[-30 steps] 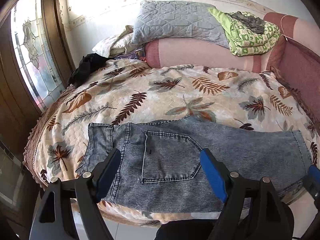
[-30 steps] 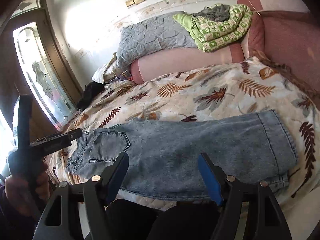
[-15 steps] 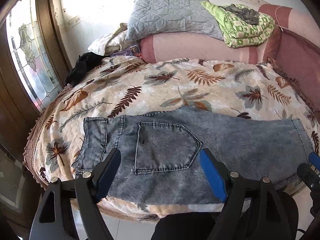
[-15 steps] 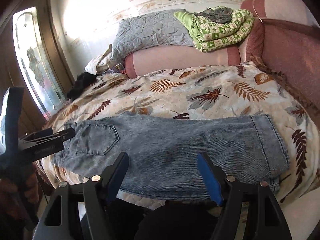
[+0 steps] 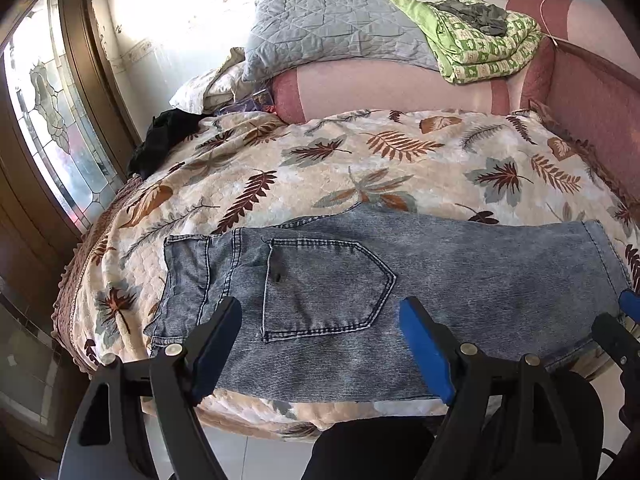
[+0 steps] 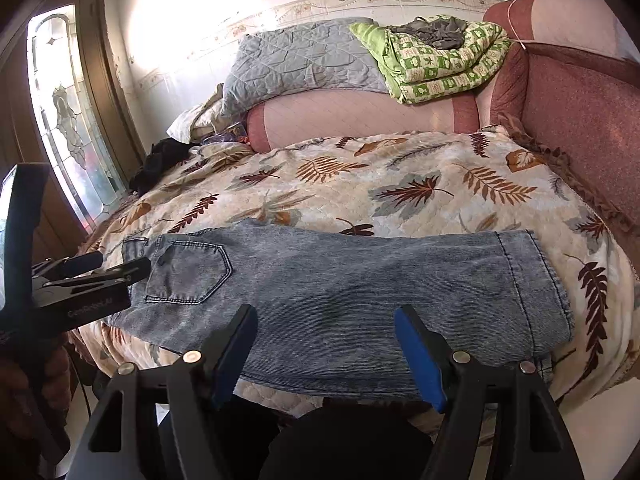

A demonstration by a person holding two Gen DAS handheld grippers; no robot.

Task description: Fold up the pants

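Blue denim pants [image 5: 400, 280] lie flat along the near edge of the bed, folded lengthwise, waistband at the left and leg hems at the right. A back pocket [image 5: 324, 284] faces up. They also show in the right wrist view [image 6: 360, 280]. My left gripper [image 5: 320, 340] is open and empty, just off the bed's near edge by the waist end. My right gripper [image 6: 326, 344] is open and empty, off the near edge by the legs. The left gripper also appears at the left of the right wrist view [image 6: 100, 266].
The bed has a leaf-print quilt [image 5: 360, 168]. At its far side lie a grey pillow [image 5: 332, 32], a green blanket [image 5: 480, 52] and a pink bolster [image 5: 400, 88]. A black garment [image 5: 164, 140] lies far left. A glass door [image 5: 52, 120] stands left; a red headboard [image 6: 580, 120] stands right.
Both grippers have shifted a little along the bed's near edge, so the pants sit slightly differently in each view. Both stay open and empty. The pants have not moved.
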